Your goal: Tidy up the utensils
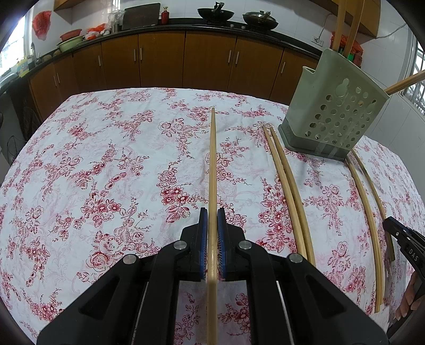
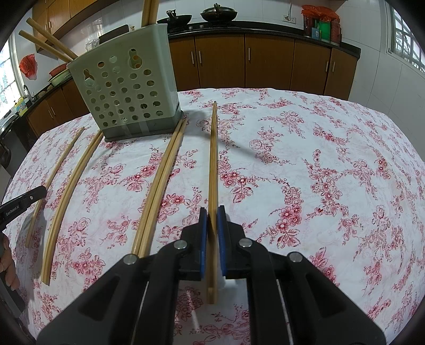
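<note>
My left gripper (image 1: 212, 216) has its blue pads (image 1: 204, 233) closed on a bamboo chopstick (image 1: 212, 164) that runs forward over the floral tablecloth (image 1: 106, 164). My right gripper (image 2: 212, 215) has its pads (image 2: 203, 233) closed on a chopstick pair (image 2: 213, 159). A pale green perforated utensil holder (image 1: 332, 111) stands at the right in the left wrist view and at the far left in the right wrist view (image 2: 124, 87), with several chopsticks in it. More chopstick pairs lie on the cloth (image 1: 289, 191), (image 2: 162, 183).
Two more chopsticks (image 1: 369, 217) lie further right in the left wrist view, and show at the left in the right wrist view (image 2: 69, 191). Brown kitchen cabinets (image 1: 159, 58) and a counter with woks (image 1: 215, 13) stand behind the table. The other gripper's tip (image 1: 403, 238) shows at the right edge.
</note>
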### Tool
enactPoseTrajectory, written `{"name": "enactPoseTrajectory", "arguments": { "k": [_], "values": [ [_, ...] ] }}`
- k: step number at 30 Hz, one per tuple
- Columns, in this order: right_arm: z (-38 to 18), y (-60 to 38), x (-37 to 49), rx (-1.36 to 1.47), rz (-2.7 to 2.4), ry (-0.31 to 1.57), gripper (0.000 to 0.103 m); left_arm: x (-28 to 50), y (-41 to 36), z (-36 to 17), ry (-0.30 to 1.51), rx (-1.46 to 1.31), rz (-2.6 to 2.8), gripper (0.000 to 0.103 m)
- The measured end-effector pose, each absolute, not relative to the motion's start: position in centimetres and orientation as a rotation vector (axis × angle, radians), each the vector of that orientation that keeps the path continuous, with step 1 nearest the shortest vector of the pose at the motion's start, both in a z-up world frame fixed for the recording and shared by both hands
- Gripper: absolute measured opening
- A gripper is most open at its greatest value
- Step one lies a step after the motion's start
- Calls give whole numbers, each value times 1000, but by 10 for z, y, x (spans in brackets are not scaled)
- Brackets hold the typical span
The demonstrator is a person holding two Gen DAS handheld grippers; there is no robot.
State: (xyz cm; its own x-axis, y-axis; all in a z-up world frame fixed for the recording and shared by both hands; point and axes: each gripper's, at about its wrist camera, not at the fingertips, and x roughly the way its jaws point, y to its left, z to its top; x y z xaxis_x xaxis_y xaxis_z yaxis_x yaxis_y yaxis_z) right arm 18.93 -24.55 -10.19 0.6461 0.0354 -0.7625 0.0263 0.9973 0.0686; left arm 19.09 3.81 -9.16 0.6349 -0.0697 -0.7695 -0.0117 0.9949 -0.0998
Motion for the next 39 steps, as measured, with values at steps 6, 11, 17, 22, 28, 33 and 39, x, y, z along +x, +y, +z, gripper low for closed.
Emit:
{"name": "enactPoseTrajectory", "arguments": {
  "k": [6, 11, 17, 22, 28, 33, 39],
  "values": [
    [-102, -245, 189, 77, 7, 868, 10, 191, 38, -91, 883, -99, -33, 9],
    [-102, -245, 189, 77, 7, 868, 10, 191, 38, -91, 883, -99, -33, 9],
    [-102, -246, 189, 78, 8, 868, 10, 191, 38, -91, 883, -99, -34, 9],
    [-102, -246, 189, 78, 8, 868, 10, 191, 38, -91, 883, -99, -34, 9],
    [-102, -246, 189, 79, 10, 868, 10, 190, 38, -91, 882, -99, -34, 9],
    [-102, -246, 189, 79, 11, 868, 10, 191, 38, -91, 882, -99, -34, 9],
    [-102, -246, 189, 77, 10, 868, 10, 190, 38, -91, 883, -86, -32, 9]
  ]
}}
